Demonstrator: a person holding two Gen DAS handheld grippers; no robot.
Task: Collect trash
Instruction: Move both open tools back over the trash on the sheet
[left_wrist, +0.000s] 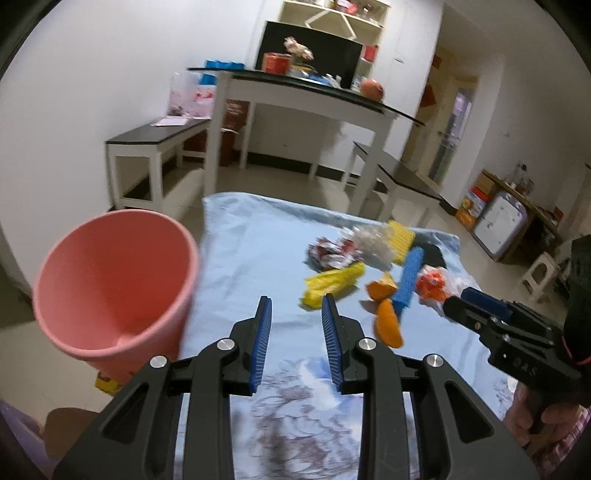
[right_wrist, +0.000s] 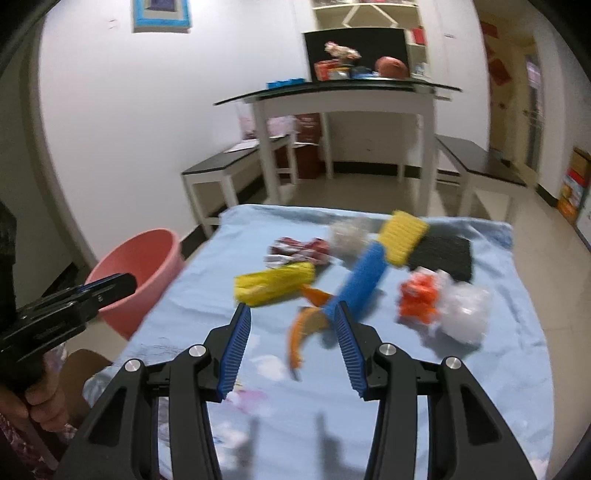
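The trash is gathered toward the far half of the cloth-covered bench (right_wrist: 517, 369): a yellow wrapper (right_wrist: 273, 282), orange peel (right_wrist: 301, 334), a blue brush (right_wrist: 364, 280). The near cloth is left bare. The pink bin (left_wrist: 110, 288) is seen just off the bench's left edge. The left gripper (left_wrist: 297, 306) and right gripper (right_wrist: 291, 314) are held with fingers spread, nothing between them.

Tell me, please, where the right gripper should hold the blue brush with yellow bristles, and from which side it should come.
Grip the blue handle of the brush near its middle, coming down from above with one pad on each long side. The handle is long, narrow and lies flat on the light blue cloth; the yellow bristle head is wider. The right gripper is open and empty.
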